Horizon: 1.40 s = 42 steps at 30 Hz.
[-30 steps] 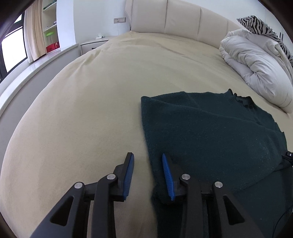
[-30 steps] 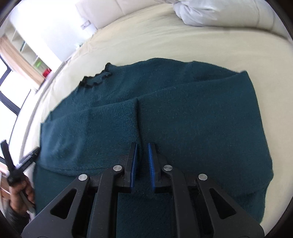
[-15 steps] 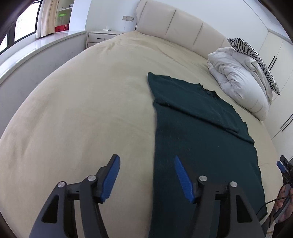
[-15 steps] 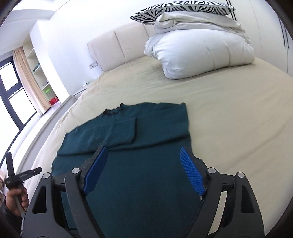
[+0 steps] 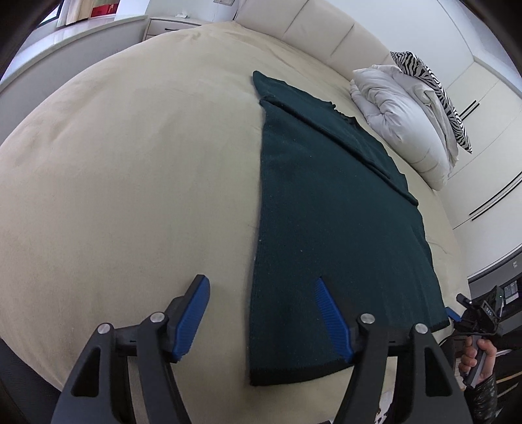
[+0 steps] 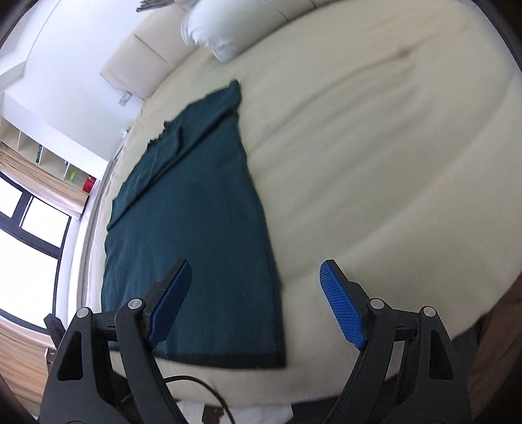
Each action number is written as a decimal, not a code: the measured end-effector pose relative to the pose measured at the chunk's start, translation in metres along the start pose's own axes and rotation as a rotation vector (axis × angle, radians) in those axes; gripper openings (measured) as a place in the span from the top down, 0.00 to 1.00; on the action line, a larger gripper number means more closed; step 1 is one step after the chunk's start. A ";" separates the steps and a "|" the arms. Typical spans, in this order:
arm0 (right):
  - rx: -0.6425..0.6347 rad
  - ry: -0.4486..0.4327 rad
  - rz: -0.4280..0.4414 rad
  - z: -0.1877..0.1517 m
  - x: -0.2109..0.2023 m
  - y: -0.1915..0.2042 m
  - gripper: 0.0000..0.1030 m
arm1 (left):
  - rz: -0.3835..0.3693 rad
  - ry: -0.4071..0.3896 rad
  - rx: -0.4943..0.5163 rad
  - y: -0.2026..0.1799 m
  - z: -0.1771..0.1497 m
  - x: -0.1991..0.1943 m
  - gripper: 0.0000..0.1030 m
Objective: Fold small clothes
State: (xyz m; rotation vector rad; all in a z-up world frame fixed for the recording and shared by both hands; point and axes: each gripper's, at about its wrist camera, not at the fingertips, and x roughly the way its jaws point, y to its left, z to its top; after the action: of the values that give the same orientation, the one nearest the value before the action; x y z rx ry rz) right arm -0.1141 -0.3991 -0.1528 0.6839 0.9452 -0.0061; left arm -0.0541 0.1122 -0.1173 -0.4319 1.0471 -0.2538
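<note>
A dark teal knit sweater (image 5: 329, 208) lies flat on the beige bed (image 5: 130, 169), sleeves folded across its upper part, hem toward me. It also shows in the right wrist view (image 6: 192, 215). My left gripper (image 5: 261, 319) is open and empty, above the hem's left corner. My right gripper (image 6: 254, 303) is open and empty, above the hem's right corner. The right gripper also shows at the left wrist view's right edge (image 5: 456, 310).
White pillows (image 5: 404, 117) with a zebra-print cushion (image 5: 434, 91) lie beyond the sweater's collar. A padded headboard (image 5: 319, 32) and a nightstand (image 5: 169, 26) stand at the back. The bed's near edge (image 6: 293, 391) is just below the hem. Windows (image 6: 29, 221) are at the left.
Both grippers pulled back from the sweater's upper part to the hem and opened wide. The right gripper, nearly shut a second ago, is now open.
</note>
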 end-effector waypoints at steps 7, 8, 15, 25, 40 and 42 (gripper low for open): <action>0.026 0.071 0.099 -0.019 0.006 -0.002 0.36 | -0.111 0.070 -0.092 0.015 -0.007 -0.004 0.32; 0.031 0.079 0.107 -0.021 0.005 -0.005 0.38 | -0.121 0.087 -0.101 0.017 -0.008 -0.004 0.32; 0.067 0.101 0.137 -0.018 0.011 -0.005 0.42 | -0.180 0.144 -0.138 0.018 -0.010 -0.003 0.32; 0.128 0.121 0.151 -0.024 0.005 -0.017 0.47 | -0.225 0.192 -0.206 0.022 -0.018 0.003 0.68; 0.139 0.150 0.144 -0.026 0.002 -0.018 0.53 | -0.208 0.161 -0.220 0.027 -0.023 0.000 0.93; 0.140 0.159 0.142 -0.026 0.004 -0.017 0.56 | -0.206 0.159 -0.213 0.026 -0.023 -0.001 0.93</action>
State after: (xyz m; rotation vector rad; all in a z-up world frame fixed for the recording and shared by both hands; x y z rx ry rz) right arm -0.1361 -0.3974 -0.1756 0.8901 1.0534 0.1093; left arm -0.0747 0.1306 -0.1379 -0.7229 1.1921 -0.3662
